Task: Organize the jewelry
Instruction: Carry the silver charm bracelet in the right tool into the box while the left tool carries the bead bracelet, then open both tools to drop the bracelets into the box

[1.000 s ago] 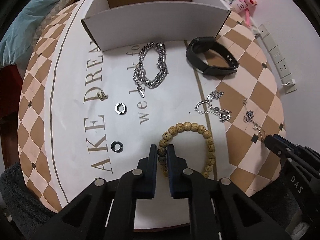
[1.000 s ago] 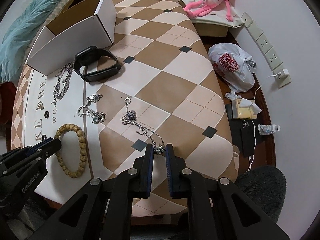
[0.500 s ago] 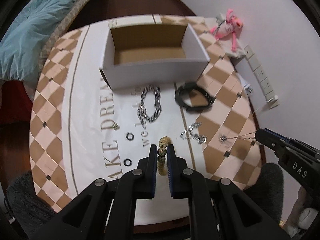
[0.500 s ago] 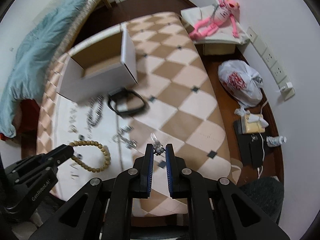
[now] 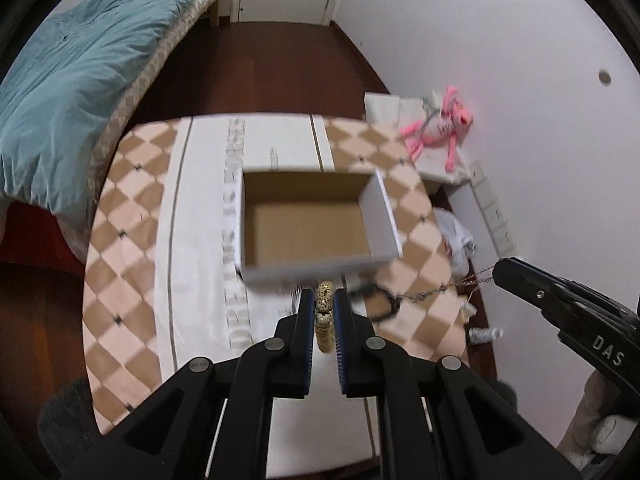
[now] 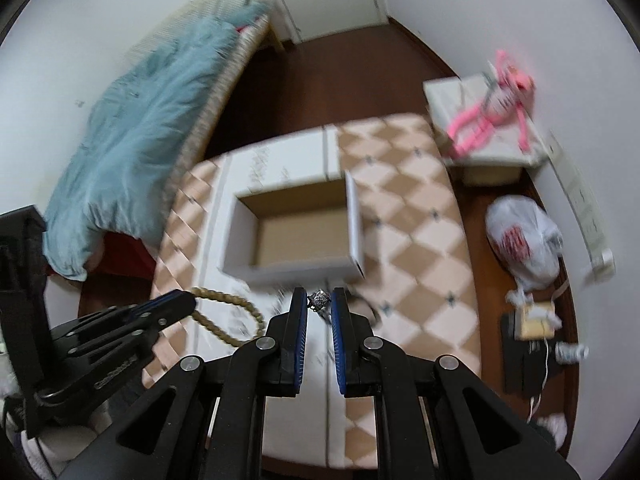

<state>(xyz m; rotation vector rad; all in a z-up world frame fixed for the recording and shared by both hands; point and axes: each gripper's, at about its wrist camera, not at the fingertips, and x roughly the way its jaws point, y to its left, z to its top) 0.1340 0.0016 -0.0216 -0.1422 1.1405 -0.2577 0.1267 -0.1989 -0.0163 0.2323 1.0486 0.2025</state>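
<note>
Above the bench (image 5: 132, 280), both grippers are raised, each carrying one piece of jewelry. Left gripper (image 5: 324, 300): jaws closed on the beaded bracelet (image 5: 325, 322), whose speckled tan beads hang between the blue-lined fingers (image 5: 306, 320); from the right wrist view the bracelet (image 6: 224, 312) appears as a loop dangling from the left gripper (image 6: 176, 302). Right gripper (image 6: 319, 300): jaws closed on the silver chain (image 6: 319, 301), a small bunch of metal held at the tips; in the left wrist view the chain (image 5: 440, 290) trails leftward from the right gripper (image 5: 504, 270) toward the bench. Open cardboard box (image 5: 312, 224): white outside, brown inside, standing on the checkered cloth beyond both grippers, with nothing visible in it. Black watch band (image 5: 374, 302): lying on the bench just before the box's near wall, blurred. Background: bed with blue blanket (image 5: 72, 80); pink plush toy (image 5: 440, 128) at the wall.
</note>
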